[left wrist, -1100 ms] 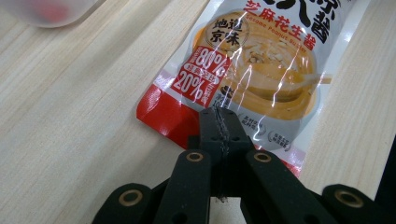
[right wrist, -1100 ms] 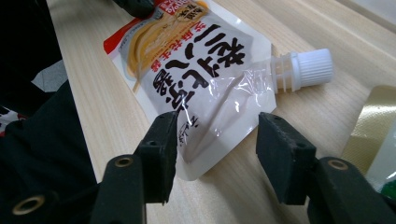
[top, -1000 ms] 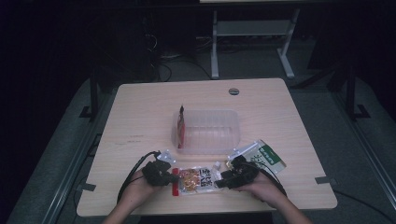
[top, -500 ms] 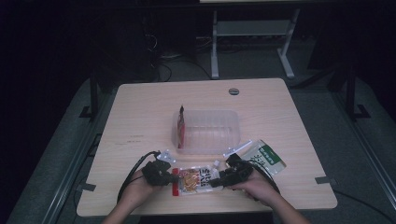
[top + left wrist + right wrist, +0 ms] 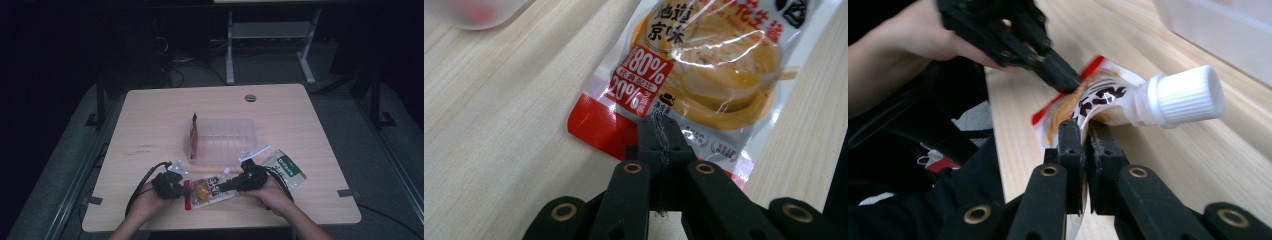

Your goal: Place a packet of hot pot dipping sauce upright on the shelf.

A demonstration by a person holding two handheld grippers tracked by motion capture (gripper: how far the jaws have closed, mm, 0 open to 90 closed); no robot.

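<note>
You pinch sauce pouch (image 5: 209,189) at both ends: left gripper (image 5: 659,131) clamped on red edge, right gripper (image 5: 1087,134) just squeezed shut beside white cap (image 5: 1184,96), keeping pouch steady.

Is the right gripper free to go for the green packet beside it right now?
Probably not yet: the right gripper has just closed on the sauce pouch. The green packet lies unobstructed beside that hand.

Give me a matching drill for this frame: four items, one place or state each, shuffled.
1 pouch
2 tub
3 green packet
4 cap

A white, ribbed
B held at both ends by grippers
C clear, mid-table
D flat, by the right hand

Pairs: 1-B, 2-C, 3-D, 4-A
</note>
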